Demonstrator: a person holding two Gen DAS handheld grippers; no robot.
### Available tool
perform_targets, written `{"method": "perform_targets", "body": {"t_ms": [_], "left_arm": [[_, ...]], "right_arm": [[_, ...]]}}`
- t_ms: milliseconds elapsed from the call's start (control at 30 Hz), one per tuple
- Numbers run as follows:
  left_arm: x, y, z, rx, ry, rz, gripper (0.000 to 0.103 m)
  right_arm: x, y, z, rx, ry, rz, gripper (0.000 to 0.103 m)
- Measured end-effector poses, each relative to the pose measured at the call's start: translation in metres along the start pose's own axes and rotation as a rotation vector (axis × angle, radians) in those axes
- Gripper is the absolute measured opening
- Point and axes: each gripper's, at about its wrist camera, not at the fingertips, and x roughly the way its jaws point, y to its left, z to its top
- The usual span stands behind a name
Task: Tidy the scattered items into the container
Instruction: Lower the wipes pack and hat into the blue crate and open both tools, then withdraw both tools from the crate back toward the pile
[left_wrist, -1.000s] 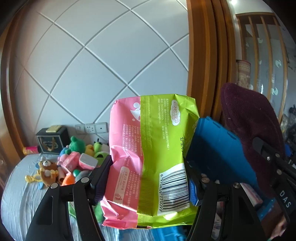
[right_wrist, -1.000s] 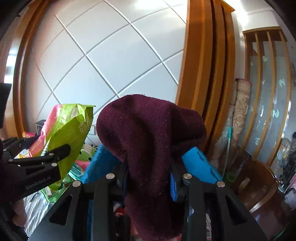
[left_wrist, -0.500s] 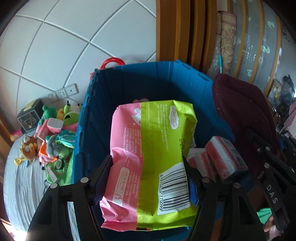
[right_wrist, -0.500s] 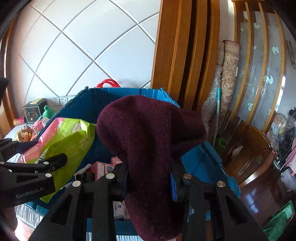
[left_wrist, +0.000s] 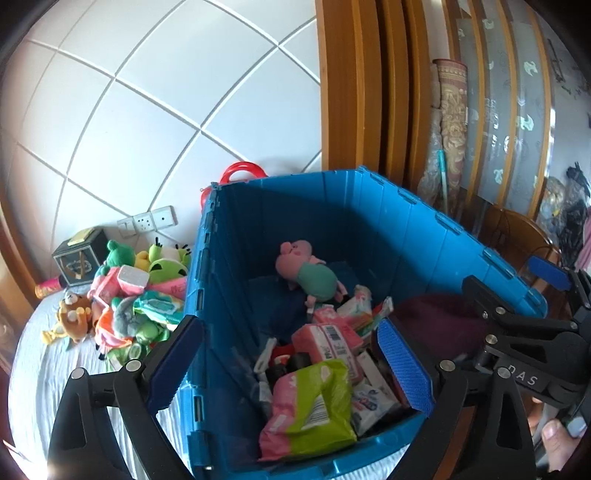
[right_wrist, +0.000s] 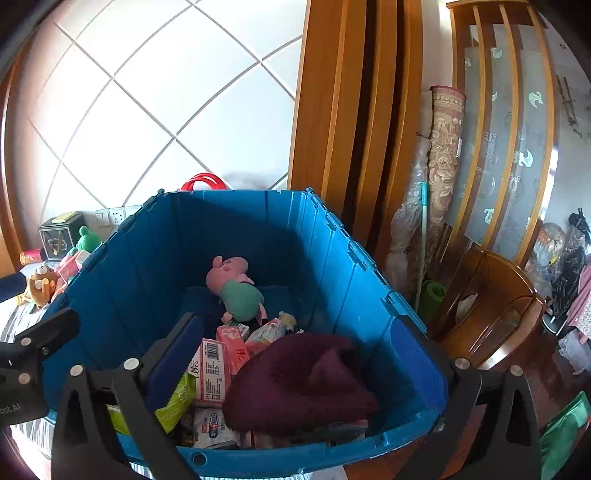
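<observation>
Progress: partly done, judging by what lies in the crate and what lies outside it.
Container: blue crate (left_wrist: 424, 236), open-topped, filling the middle of both views.
Left gripper (left_wrist: 291, 362): fingers spread wide and holding nothing, hovering over the crate's near-left corner.
Right gripper (right_wrist: 299, 354): fingers also apart and empty, poised above the near half of the crate.
Green-and-pink packet (left_wrist: 314, 398): lying loose inside the crate at 6 o'clock in the left wrist view, clear of both pads.
Maroon cloth (right_wrist: 299, 380): slumped inside at 5 o'clock in the right wrist view, on top of the small packs.
Already in: pink pig plush (left_wrist: 306, 269) near the far wall, plus several pink boxes (left_wrist: 328, 339) around the crate's centre.
Left to do: heap of toys and packets (left_wrist: 136, 295) on the bed (left_wrist: 33, 373) at 9 o'clock, outside the crate's left wall; a brown bear (left_wrist: 74, 314) sits at its edge.
Judgement: several more trips seem needed; the heap looks soft and jumbled, so single picks may drag neighbours along.
Unclear: how deep the pile in the crate runs.
</observation>
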Motion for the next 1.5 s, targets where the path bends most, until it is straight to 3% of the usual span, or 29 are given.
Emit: {"method": "perform_targets", "body": {"t_ms": [67, 800, 1200, 1367, 1500], "left_arm": [[-0.004, 0.005, -0.002, -0.002, -0.007, -0.005, 0.102], [-0.038, 0.019, -0.031, 0.066, -0.008, -0.099, 0.102], [-0.088, 0.095, -0.063, 0.003, -0.023, 0.005, 0.102], [-0.116, 0.132, -0.08, -0.042, -0.027, -0.008, 0.102], [-0.135, 0.156, -0.09, -0.061, -0.026, 0.053, 0.102]], "right_arm": [[-0.001, -0.001, 0.0, 0.007, -0.005, -0.007, 0.103], [-0.039, 0.016, -0.031, 0.046, 0.031, -0.058, 0.103], [-0.1, 0.091, -0.041, 0.025, 0.011, 0.074, 0.103], [-0.129, 0.126, -0.046, 0.008, -0.006, 0.124, 0.103], [-0.15, 0.151, -0.049, -0.017, -0.023, 0.147, 0.103]]}}
